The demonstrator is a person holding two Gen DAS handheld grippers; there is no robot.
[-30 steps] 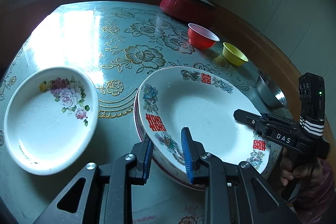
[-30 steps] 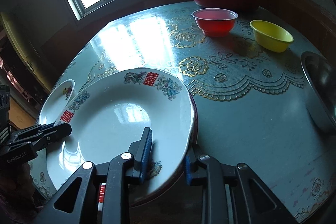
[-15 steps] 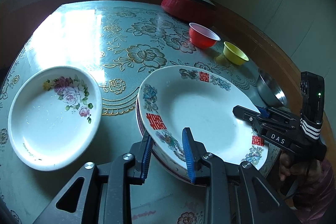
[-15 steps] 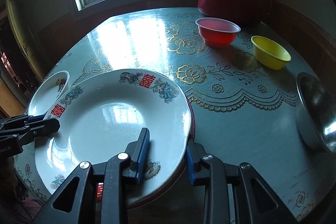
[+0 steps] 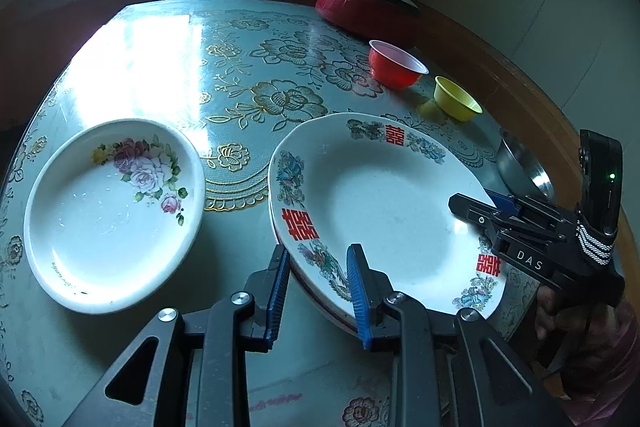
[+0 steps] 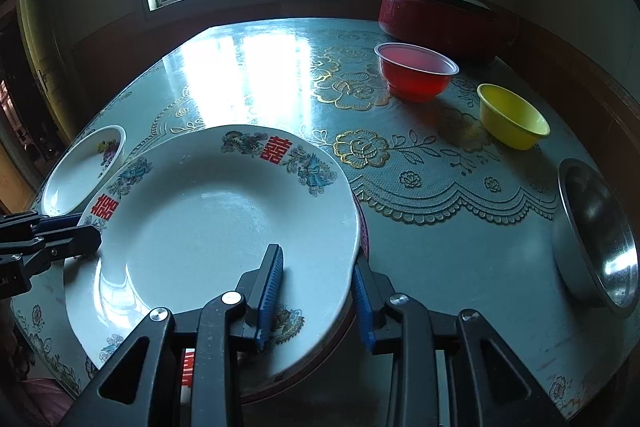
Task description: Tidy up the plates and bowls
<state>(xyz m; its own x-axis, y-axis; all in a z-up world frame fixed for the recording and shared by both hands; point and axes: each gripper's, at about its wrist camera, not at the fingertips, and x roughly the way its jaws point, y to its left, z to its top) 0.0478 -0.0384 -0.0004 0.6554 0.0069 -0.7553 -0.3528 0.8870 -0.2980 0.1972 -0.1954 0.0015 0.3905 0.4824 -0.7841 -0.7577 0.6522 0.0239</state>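
Since a second ago the right gripper [image 6: 316, 291] has rolled a little, its fingers easing apart astride the near rim of the top plate [image 6: 208, 227]. At left, the left gripper [image 5: 318, 291] straddles the opposite rim, fingers narrow, grip unclear. That plate tops a stack on the tabletop [image 6: 440, 259], low and centre. "DAS" marks the right gripper; red double-happiness characters ring the plate.

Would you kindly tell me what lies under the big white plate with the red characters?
Under the big plate, a red-edged rim of at least one more dish peeks out at its right side. How many dishes are stacked there, and their patterns, stay covered.
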